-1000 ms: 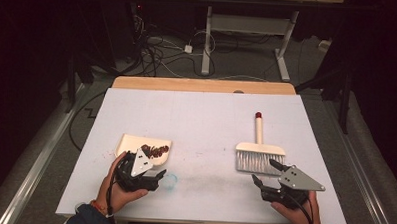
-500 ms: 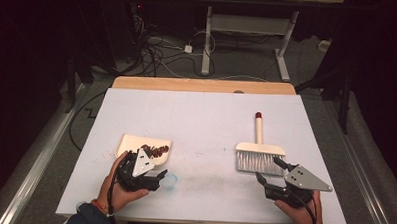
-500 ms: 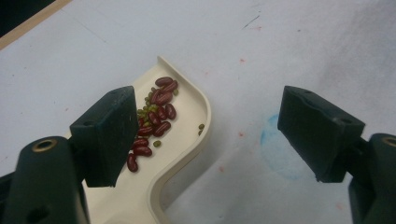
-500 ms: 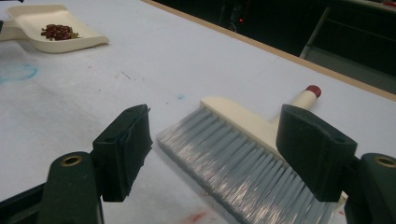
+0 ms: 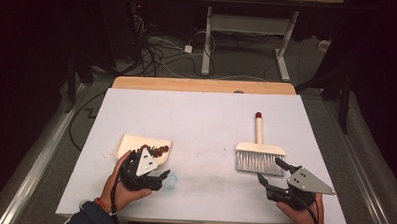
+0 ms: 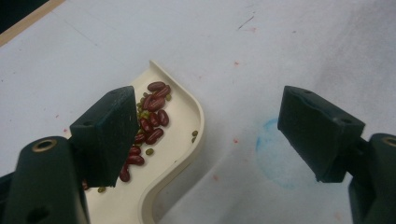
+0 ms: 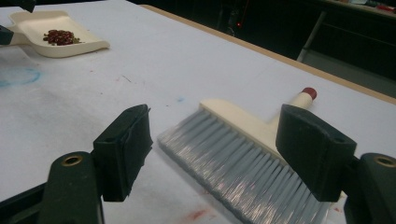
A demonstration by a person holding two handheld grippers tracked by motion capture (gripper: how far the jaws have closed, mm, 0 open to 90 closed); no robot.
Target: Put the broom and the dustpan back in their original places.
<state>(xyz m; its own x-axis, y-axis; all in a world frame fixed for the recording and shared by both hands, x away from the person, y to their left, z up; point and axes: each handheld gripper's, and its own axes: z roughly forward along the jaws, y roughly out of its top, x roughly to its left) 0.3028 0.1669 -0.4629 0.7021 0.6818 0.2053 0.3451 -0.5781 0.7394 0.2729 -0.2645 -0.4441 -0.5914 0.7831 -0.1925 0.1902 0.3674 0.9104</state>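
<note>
A cream dustpan [image 5: 135, 142] lies at the table's front left and holds red and green beans [image 5: 157, 150]. My left gripper [image 5: 161, 176] hovers open at the pan's near right edge. In the left gripper view one jaw is over the beans [image 6: 149, 126] in the dustpan [image 6: 182, 140], the other over bare table, with nothing held by the gripper [image 6: 208, 135]. A cream brush [image 5: 260, 156] with grey bristles lies at the right, its red-tipped handle pointing away. My right gripper [image 5: 270, 172] is open just in front of the bristles. The brush [image 7: 243, 149] lies ahead of the open gripper [image 7: 215, 149].
A white sheet covers the table [image 5: 201, 117], with a wooden strip [image 5: 202, 85] along the far edge. A faint blue ring [image 6: 275, 154] marks the sheet beside the dustpan. Beyond the table are cables and desk legs on a dark floor.
The right gripper has drifted slightly to the right near the bristles. The left gripper has hardly moved, and both stay open.
</note>
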